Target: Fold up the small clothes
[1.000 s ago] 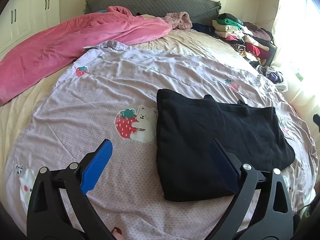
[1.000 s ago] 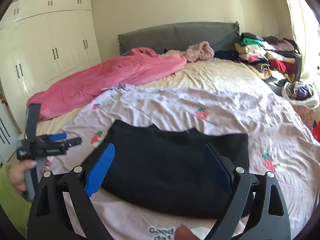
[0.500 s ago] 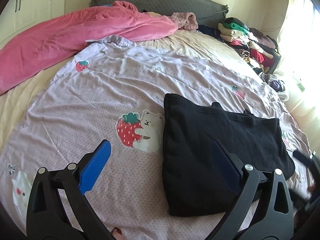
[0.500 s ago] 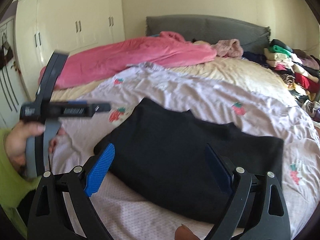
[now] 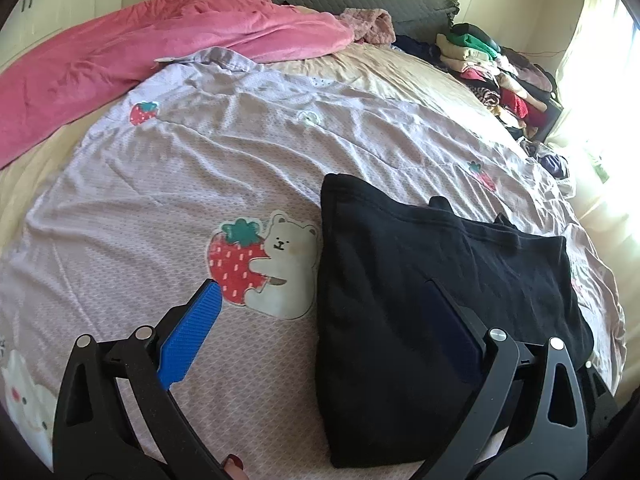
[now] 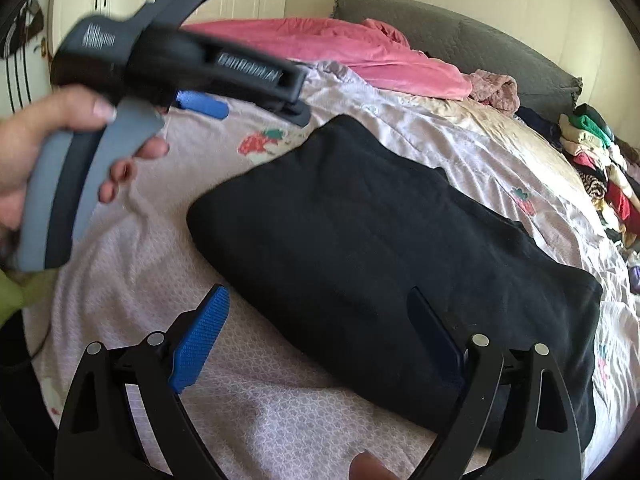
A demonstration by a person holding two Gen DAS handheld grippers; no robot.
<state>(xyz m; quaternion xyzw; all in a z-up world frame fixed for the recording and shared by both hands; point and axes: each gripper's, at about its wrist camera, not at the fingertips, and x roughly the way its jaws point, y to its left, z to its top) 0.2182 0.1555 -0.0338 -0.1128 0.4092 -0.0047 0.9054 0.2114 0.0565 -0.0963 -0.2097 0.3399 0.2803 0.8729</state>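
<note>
A black garment (image 5: 432, 280), already doubled into a thick rectangle with its neckline edge showing along the far side, lies flat on the lilac strawberry-and-bear bedspread (image 5: 200, 184), filling the 3 to 5 o'clock part of the left wrist view and the centre to 4 o'clock of the right wrist view. The left gripper (image 5: 316, 300) hangs above the near left edge of the cloth with its jaws wide apart and nothing between them, one blue pad over the bedspread near the printed bear (image 5: 288, 256) and the other over the black fabric. The right gripper (image 6: 316, 312) is likewise spread wide and empty, low over the garment's near long edge. In the right wrist view the person's left hand (image 6: 48, 152) shows at 9 to 10 o'clock, gripping the grey handle of the other tool, blurred. By my reading the work stands between folds: the piece is halved and neither claw has taken hold for the next one. The next move probably calls for each claw to drop onto a corner or edge of the same short side, pinch through all layers at once, and carry that side over evenly so the thick stack does not slip or skew. A pink blanket (image 5: 160, 44) lies at 11 o'clock, and a heap of clothes (image 5: 500, 76) at 2 o'clock.
</note>
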